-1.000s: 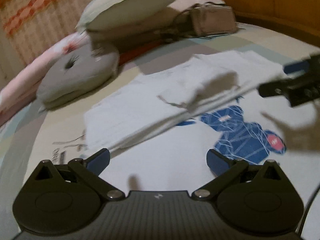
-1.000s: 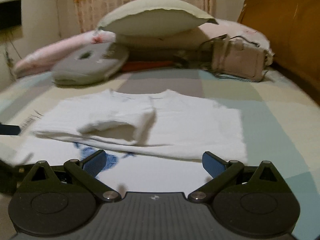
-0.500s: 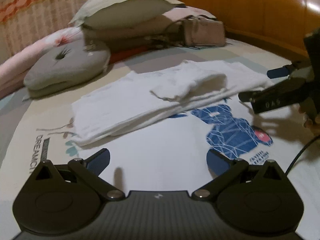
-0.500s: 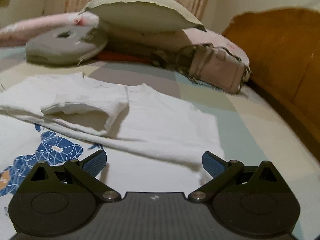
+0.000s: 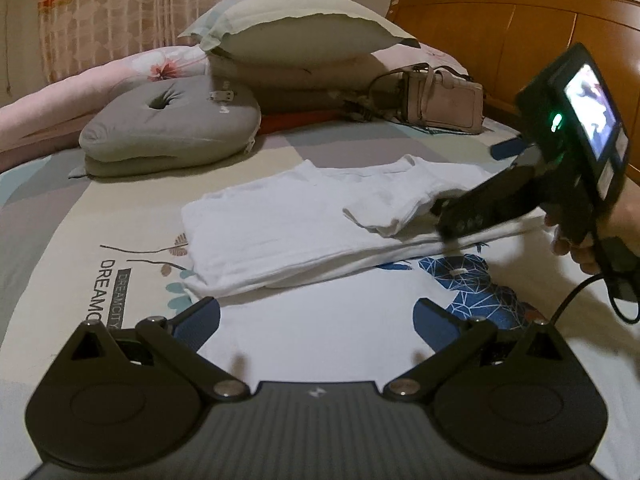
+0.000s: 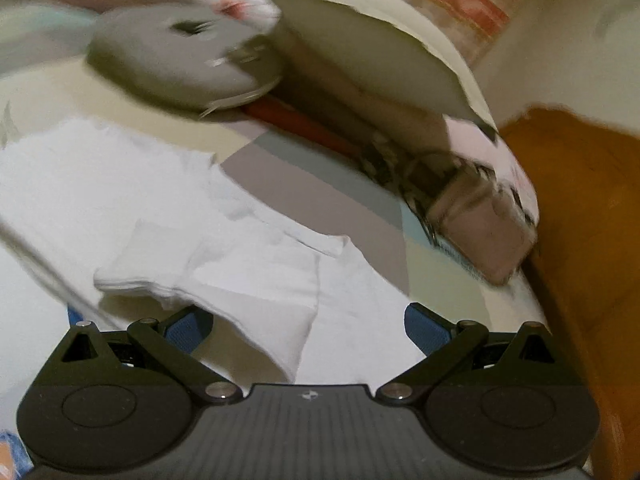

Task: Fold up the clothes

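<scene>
A white T-shirt [image 5: 304, 224] with a blue geometric print [image 5: 472, 284] lies on the bed, its far part folded over toward me, a sleeve [image 5: 384, 208] on top. My left gripper [image 5: 316, 320] stands open above the shirt's near plain part, nothing between its fingers. The right gripper's body [image 5: 520, 184], held in a hand [image 5: 612, 232], hovers at the shirt's right edge. In the blurred, tilted right wrist view, the right gripper [image 6: 306, 330] is open over the folded sleeve [image 6: 224, 276], holding nothing.
A grey ring cushion [image 5: 172, 124], a stack of pillows [image 5: 296, 40] and a beige handbag [image 5: 440, 100] sit behind the shirt. A wooden headboard [image 5: 512, 28] runs along the right. A cable [image 5: 580, 292] hangs from the right gripper. The patterned bedsheet [image 5: 108, 280] is bare at left.
The right gripper has moved in over the shirt's right side and tilted, blurring its view. The left gripper has drawn back a little and turned its view left. Both stay open.
</scene>
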The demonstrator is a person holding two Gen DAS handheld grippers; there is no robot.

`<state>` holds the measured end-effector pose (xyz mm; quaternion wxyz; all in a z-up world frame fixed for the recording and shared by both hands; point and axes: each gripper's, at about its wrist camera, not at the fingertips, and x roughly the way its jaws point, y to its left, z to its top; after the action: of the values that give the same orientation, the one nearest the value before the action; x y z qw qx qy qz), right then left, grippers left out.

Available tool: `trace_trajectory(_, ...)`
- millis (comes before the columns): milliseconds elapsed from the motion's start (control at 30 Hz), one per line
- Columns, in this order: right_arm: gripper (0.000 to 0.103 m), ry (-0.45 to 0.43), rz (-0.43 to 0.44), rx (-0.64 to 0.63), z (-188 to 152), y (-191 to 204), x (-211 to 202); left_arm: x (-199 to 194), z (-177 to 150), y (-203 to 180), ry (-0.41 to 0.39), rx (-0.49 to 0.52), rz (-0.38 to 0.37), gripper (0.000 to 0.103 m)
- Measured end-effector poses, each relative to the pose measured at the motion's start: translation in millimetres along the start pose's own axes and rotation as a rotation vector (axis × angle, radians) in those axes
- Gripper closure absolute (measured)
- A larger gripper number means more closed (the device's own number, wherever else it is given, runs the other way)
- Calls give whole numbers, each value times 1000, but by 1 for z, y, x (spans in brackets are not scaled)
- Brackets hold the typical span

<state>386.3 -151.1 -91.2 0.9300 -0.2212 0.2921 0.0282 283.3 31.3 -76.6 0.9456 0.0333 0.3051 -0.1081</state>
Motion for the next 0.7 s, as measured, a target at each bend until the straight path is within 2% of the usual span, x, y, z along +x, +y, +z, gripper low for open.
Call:
trace_trajectory(200, 0, 75, -38, 379, -38, -65, 1, 0, 1, 0, 9, -13, -28, 1)
trace_trajectory(267, 0, 131, -29, 417, -54, -76, 2, -1, 1, -1, 7, -8, -27, 1)
trace_trajectory(367, 0, 154, -12, 359, -64, -73, -7, -3, 2, -1, 2, -7, -30, 1)
trace_trajectory(567, 0, 172, -4, 131, -50, -46, -30, -2, 2, 1, 10, -14, -29, 1)
trace_trajectory(633, 0, 140, 13, 61, -45, -36, -39, -2, 2, 0, 13, -11, -25, 1)
trace_trajectory(700, 0, 78, 66, 5, -42, -25, -50, -2, 2, 1, 10, -9, -21, 1)
